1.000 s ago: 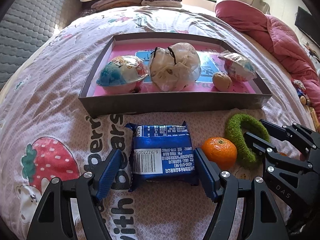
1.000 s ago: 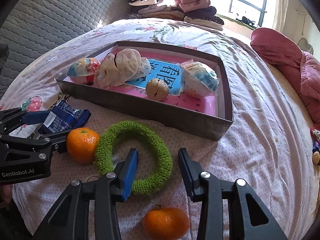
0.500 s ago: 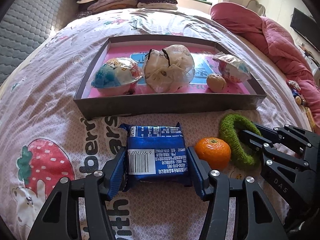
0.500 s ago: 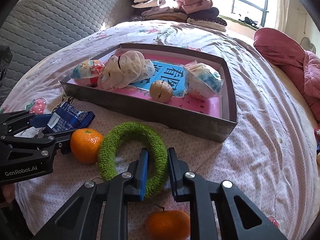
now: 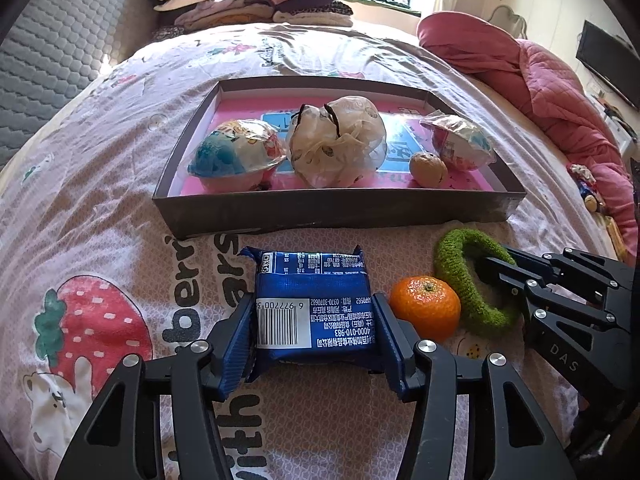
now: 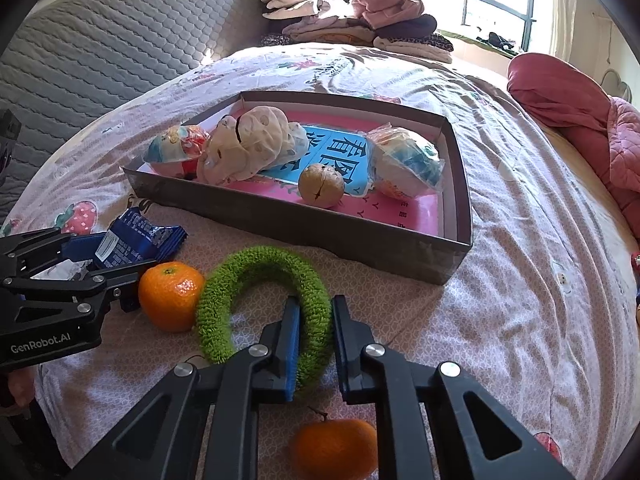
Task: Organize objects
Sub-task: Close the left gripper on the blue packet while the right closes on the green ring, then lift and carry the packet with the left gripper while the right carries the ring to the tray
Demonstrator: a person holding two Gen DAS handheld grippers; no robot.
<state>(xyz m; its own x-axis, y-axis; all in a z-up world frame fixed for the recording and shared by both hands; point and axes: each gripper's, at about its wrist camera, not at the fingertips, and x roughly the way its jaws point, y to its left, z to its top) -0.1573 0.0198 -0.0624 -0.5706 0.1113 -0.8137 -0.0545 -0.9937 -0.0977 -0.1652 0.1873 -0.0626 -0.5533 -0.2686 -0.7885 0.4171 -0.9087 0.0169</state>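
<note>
I've got the blue snack packet (image 5: 316, 312) lying flat on the bedsheet (image 5: 100, 216), just in front of the near wall of the box tray (image 5: 332, 208), and my left gripper (image 5: 316, 340) has its blue pads pressed against both long sides of it, clamped on. Over on the other side, the green fuzzy ring (image 6: 272, 304) lies on the sheet, and my right gripper (image 6: 314, 344) is pinched onto its near-right arc, one finger inside the loop, one outside. Between the two, a mandarin (image 5: 425, 307) sits just beside the packet and touches the ring's left edge. A second mandarin (image 6: 334, 448) lies under my right gripper, close to the camera. Inside the tray I see a wrapped ball with blue print (image 5: 236, 154) at the left, a cream drawstring bag (image 5: 340, 144) in the middle, a walnut (image 5: 428, 169) beside it, and another wrapped ball (image 5: 460, 142) at the right. Beyond the tray, folded clothes (image 6: 352, 20) are stacked by the window, and a pink quilt (image 5: 552, 92) is bunched at the right.
</note>
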